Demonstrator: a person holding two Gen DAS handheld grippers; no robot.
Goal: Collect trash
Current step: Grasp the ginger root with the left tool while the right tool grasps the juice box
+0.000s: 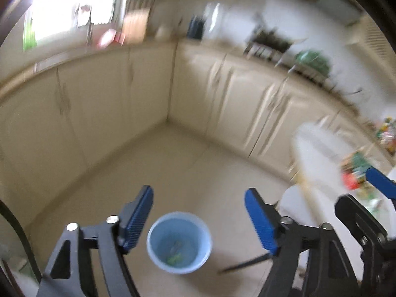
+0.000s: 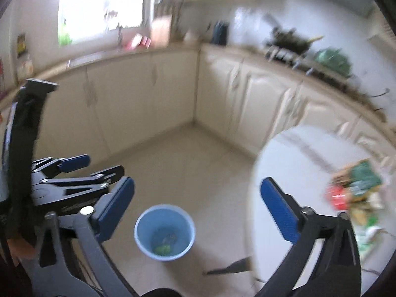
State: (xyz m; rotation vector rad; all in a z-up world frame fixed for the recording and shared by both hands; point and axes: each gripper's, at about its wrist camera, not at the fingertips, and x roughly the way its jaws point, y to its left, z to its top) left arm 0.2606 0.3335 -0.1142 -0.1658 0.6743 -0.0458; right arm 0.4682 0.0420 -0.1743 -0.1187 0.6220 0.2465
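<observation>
Blur hides any writing on the table's (image 2: pixel 297 163) wrappers (image 2: pixel 356 188).

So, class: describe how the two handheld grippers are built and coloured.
Each gripper, left and right, has black angular metal arms with silver pivot bolts and two flat blue fingers, ribbed on the inner face. Motion blur hides any markings.
</observation>
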